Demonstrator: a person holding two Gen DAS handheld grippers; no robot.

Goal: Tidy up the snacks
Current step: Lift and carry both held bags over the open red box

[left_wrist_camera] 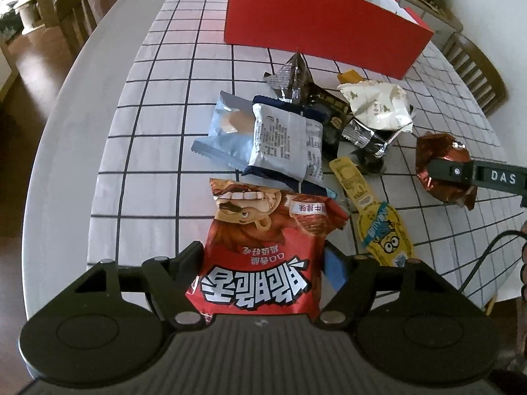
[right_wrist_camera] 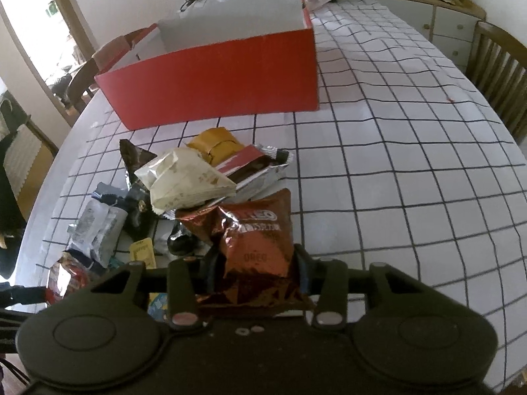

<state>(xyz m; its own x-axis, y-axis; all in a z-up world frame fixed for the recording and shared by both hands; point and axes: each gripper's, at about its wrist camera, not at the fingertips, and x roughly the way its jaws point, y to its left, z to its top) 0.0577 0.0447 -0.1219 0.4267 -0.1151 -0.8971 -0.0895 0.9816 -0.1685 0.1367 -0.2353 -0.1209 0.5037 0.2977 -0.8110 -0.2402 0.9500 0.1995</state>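
risk: each crinkled bag is pinched only at its near end, so it may slip or sag and snag the red box (right_wrist_camera: 214, 75) wall on the way in. left tool (left_wrist_camera: 263, 256): fingers closed on the red cartoon snack bag (left_wrist_camera: 263, 250), lower centre. right tool (right_wrist_camera: 253, 263): fingers closed on the brown foil bag (right_wrist_camera: 257, 233), lower centre. remaining snack pile (left_wrist_camera: 296, 125) lies mid-frame on the checked table (right_wrist_camera: 395, 164), near the box at top.

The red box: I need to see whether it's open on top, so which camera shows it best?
The right wrist view: the red box shows its open top and pale inside walls. The left wrist view shows only its red outer side.
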